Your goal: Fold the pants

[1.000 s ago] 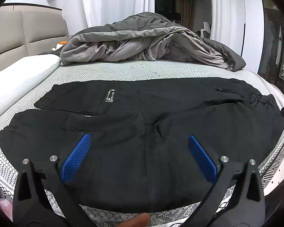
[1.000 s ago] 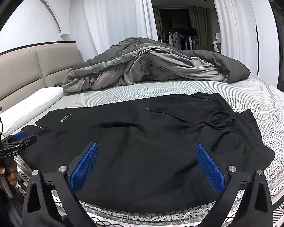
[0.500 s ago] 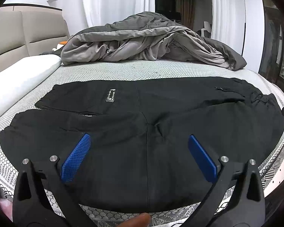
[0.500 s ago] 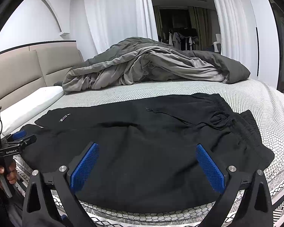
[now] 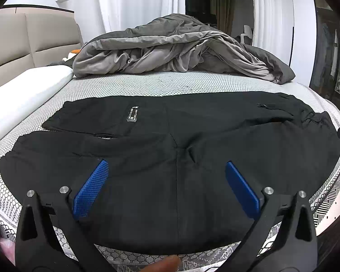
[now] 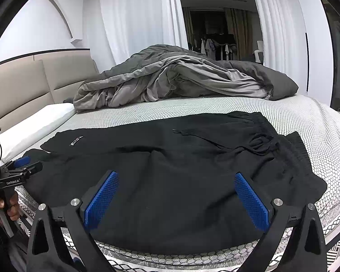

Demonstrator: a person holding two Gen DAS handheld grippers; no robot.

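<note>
On the bed [image 5: 147, 86], limp black pants [image 5: 170, 158] are best pinched at the hems by both wide-open, empty claws: left claw [image 5: 165, 170], right claw [image 6: 176, 181].

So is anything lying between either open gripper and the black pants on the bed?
Nothing visible. The left gripper and right gripper both hover open over the black pants, which lie spread flat on the mattress. The grey duvet is bunched at the far side, apart from the pants.
</note>
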